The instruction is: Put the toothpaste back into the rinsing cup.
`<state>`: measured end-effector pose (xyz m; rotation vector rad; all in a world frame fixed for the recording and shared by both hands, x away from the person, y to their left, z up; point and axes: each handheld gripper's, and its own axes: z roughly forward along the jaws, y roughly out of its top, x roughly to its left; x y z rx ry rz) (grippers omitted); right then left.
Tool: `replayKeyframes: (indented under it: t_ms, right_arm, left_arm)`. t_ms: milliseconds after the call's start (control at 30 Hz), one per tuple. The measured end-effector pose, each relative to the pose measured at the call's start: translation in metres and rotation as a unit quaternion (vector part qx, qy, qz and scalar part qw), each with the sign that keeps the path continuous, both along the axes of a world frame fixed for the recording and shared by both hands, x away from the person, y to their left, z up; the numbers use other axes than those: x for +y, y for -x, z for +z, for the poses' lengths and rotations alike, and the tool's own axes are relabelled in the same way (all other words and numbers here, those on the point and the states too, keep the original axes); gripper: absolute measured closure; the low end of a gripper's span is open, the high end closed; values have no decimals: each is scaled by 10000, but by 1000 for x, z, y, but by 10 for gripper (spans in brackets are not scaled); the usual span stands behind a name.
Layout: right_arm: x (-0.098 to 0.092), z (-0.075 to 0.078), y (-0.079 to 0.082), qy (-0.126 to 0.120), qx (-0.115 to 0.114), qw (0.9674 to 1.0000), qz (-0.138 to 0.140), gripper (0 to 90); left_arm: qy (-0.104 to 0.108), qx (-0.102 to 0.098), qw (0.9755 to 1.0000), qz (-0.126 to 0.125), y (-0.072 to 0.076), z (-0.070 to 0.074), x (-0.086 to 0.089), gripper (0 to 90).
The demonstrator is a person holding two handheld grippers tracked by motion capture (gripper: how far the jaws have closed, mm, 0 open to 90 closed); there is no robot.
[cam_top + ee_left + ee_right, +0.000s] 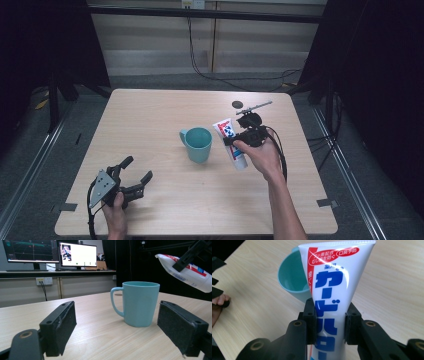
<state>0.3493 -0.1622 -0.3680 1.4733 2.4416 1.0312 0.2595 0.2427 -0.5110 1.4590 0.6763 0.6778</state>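
Note:
A teal mug stands upright at the table's middle, handle to the left. Just right of it my right gripper is shut on a white toothpaste tube with blue and red print, held off the table. In the right gripper view the pads squeeze the tube at mid-length, its flat end pointing over the mug. My left gripper rests near the front left of the table, open and empty. The left gripper view has the mug beyond the jaws and the tube raised at upper right.
A small dark disc and a thin rod-like tool lie at the back right of the wooden table. Cables run along the floor behind. Monitors stand on a desk in the distance.

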Motion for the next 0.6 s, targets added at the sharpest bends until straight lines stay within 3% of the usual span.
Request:
replayKeyframes:
  t_ms: [167, 433, 600]
  right_arm:
    - [5, 9, 1, -14, -330, 9994, 135, 692]
    - [9, 16, -2, -242, -517, 9982, 165, 692]
    - [12, 19, 0, -294, -841, 9960, 107, 690]
  left_arm:
    - [5, 1, 10000, -5, 0, 0, 0, 155]
    - [3, 2, 10000, 1, 0, 0, 0, 155]
    - [3, 2, 10000, 3, 0, 0, 0, 155]
